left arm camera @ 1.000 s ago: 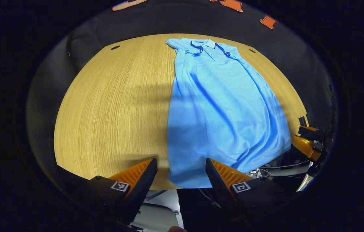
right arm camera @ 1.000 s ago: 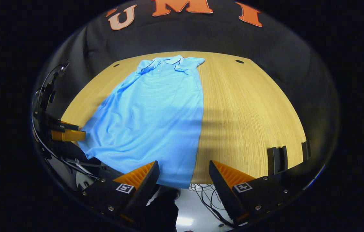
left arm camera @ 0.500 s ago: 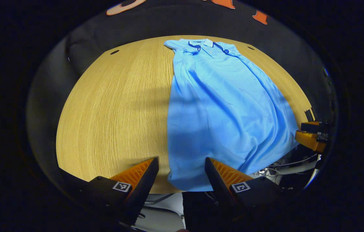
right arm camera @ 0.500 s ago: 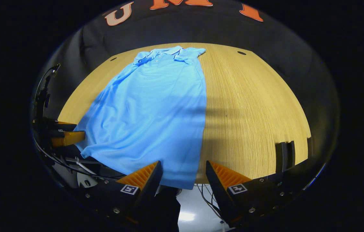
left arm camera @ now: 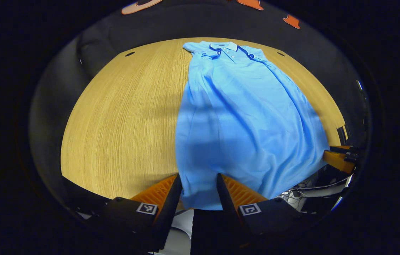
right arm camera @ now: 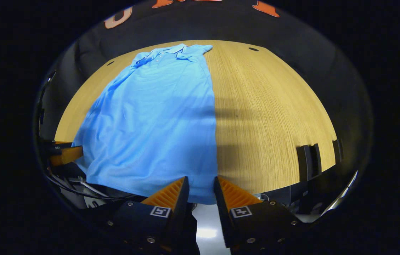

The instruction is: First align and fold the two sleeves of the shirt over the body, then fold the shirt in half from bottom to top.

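Both my grippers, left gripper (left arm camera: 198, 184) and right gripper (right arm camera: 201, 187), have narrowed around the shirt (left arm camera: 246, 117) hem; grip unconfirmed. Sleeves look folded; bottom-to-top fold comes next.

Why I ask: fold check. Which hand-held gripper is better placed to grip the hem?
Right, narrowly: the right hand-held gripper straddles a hem corner of the shirt with less gap; the left hand-held gripper likewise, wider.
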`<action>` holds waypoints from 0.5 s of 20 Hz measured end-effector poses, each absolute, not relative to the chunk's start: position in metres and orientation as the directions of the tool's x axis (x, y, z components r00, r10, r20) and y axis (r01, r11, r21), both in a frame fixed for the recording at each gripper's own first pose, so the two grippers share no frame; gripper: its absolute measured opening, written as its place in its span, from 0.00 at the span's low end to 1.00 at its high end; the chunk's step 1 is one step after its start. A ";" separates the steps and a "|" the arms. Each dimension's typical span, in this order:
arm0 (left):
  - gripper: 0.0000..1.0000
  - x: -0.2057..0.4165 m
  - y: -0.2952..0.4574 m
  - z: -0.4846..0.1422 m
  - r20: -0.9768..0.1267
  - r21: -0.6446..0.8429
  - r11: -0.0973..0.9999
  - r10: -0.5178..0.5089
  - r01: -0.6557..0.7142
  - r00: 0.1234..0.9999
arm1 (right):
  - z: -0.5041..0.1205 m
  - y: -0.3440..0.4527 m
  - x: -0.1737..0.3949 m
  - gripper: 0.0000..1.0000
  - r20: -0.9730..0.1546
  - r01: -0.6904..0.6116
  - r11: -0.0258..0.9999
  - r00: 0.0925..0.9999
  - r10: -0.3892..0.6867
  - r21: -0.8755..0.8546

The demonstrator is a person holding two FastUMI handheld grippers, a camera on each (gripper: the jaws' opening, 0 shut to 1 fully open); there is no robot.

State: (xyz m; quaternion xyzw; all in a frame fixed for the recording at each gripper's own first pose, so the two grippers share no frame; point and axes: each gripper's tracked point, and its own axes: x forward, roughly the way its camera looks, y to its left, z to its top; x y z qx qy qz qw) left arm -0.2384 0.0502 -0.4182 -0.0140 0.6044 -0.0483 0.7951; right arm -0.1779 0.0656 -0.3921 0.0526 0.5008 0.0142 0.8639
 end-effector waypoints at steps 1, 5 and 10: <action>0.64 -0.235 0.046 -0.417 -0.958 -0.092 0.994 -0.103 0.055 0.267 | -0.392 0.060 -0.176 0.42 -0.868 0.070 0.990 0.491 0.070 0.120; 0.17 -0.236 0.035 -0.417 -0.958 -0.095 0.992 -0.114 0.082 0.262 | -0.392 0.057 -0.171 0.07 -0.861 0.150 0.961 0.491 0.131 0.232; 0.09 -0.231 0.028 -0.404 -0.953 -0.122 0.990 -0.137 0.072 0.270 | -0.367 0.057 -0.160 0.03 -0.823 0.148 0.939 0.536 0.189 0.311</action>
